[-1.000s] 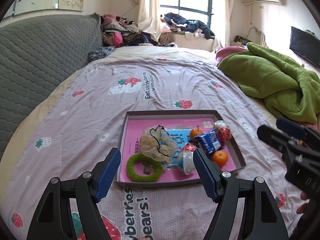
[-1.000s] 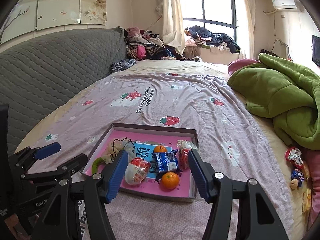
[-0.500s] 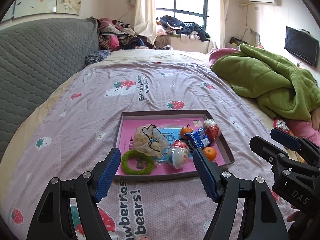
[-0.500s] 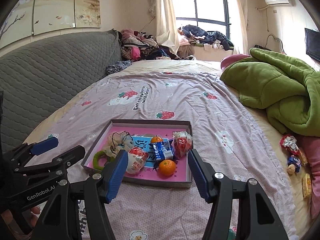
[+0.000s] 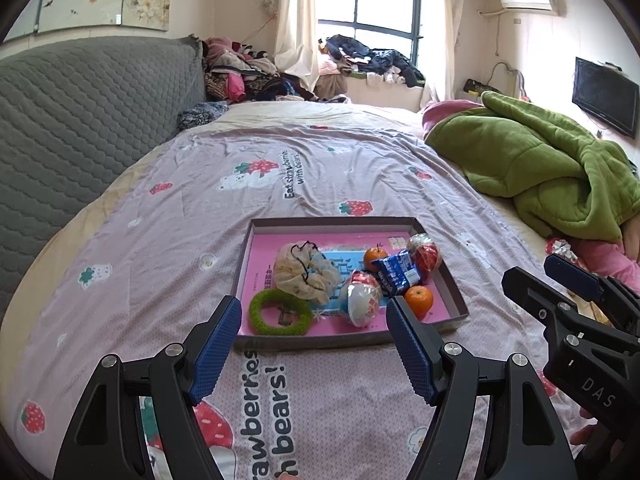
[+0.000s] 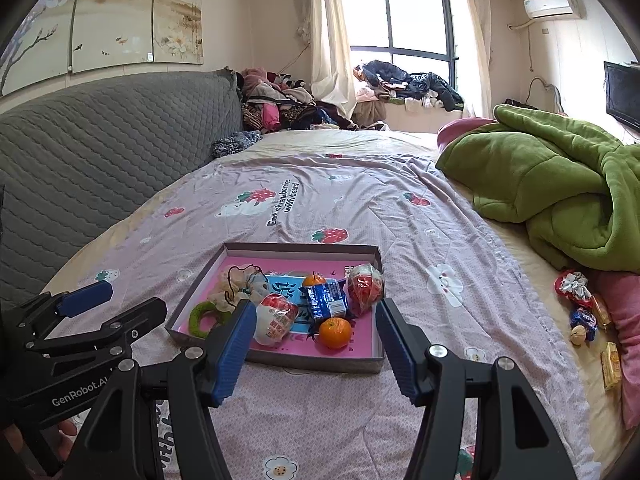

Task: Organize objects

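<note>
Your left claw [image 5: 314,344] and right claw [image 6: 316,348] both hang spread and empty just short of the tray [image 6: 276,358], so nothing is claimed yet. In it, a near orange [image 6: 335,332], snack packets and hair ties sit gathered. Loose snacks [image 6: 582,312] wait by the green blanket [image 6: 560,184] on the bed [image 6: 360,208].

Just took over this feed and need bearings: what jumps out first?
A shallow pink-lined cardboard tray sits mid-bed on the strawberry-print lilac sheet, holding two oranges, wrapped snacks and a fuzzy green ring. A rumpled green fleece blanket lies to the right, loose wrapped snacks below it.
</note>
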Tool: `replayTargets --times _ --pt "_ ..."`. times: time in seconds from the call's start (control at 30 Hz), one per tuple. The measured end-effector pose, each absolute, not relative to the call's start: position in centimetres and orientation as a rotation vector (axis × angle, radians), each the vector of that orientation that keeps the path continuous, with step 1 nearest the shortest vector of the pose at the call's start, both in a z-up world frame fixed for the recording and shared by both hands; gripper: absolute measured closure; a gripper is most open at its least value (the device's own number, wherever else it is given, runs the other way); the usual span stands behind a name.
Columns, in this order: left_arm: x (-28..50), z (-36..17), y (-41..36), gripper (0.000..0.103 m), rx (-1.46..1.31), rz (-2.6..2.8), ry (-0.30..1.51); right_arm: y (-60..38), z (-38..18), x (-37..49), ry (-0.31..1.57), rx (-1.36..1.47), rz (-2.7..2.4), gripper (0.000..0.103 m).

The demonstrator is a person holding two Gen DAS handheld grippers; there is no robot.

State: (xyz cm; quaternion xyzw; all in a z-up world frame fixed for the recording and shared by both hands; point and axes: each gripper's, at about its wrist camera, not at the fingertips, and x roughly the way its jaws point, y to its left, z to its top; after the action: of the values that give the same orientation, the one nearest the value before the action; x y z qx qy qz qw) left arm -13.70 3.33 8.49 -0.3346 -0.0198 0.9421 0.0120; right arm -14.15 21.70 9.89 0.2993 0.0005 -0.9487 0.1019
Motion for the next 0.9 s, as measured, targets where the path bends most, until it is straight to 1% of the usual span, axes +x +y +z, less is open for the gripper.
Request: replayTargets --times 0.53,0.9 --pt "-12.8 7.1 1.9 0.027 -1.049 2.95 -0.097 20.4 7.4 -13.1 0.019 0.923 -2.773 0.041" --pt "-12.3 4.9 1.6 0.027 -1.076 2.959 -0.098 20.1 5.7 -12.8 0.036 0.93 -2.767 0.041"
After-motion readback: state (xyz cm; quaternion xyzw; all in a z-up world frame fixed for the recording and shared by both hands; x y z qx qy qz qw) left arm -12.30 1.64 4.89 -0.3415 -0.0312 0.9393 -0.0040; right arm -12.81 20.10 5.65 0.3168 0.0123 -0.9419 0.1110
